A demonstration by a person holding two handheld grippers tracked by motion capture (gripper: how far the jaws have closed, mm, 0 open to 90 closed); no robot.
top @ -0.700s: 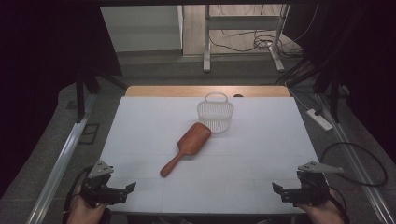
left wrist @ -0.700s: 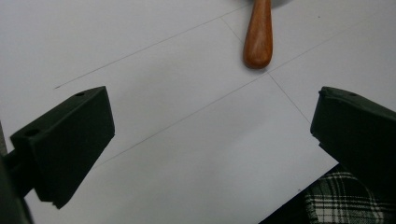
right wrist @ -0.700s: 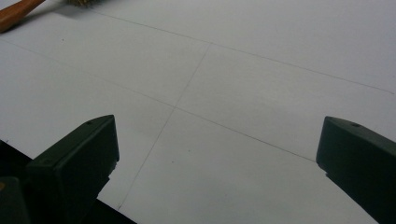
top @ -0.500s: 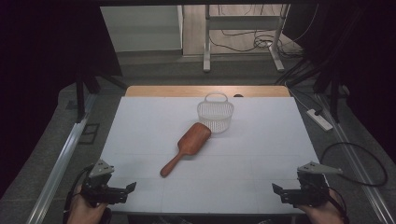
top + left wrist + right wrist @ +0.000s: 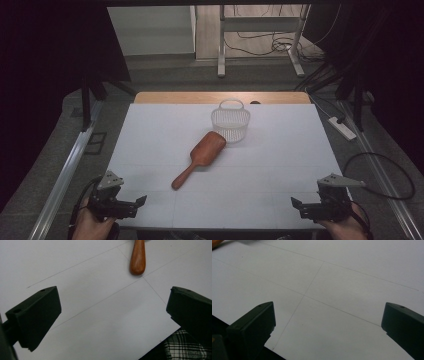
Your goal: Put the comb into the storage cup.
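A brown wooden hairbrush (image 5: 201, 155) lies flat at the middle of the white table (image 5: 150, 135), handle toward the near left. Its head touches a small clear plastic basket (image 5: 230, 122) that stands upright behind it. My left gripper (image 5: 134, 205) rests at the near left corner, open, nothing between its jaws. In the left gripper view the end of the brush handle (image 5: 137, 258) lies ahead of the open left gripper (image 5: 112, 317). My right gripper (image 5: 300, 207) sits at the near right corner, open and empty; the right gripper view has the right gripper (image 5: 328, 325) over bare white sheet.
A wooden strip (image 5: 220, 97) edges the far side of the table. A power strip (image 5: 342, 127) and a looped cable (image 5: 385, 170) lie on the floor to the right. A metal rail (image 5: 65, 175) runs along the left. Checked cloth (image 5: 185, 347) is below the table's near edge.
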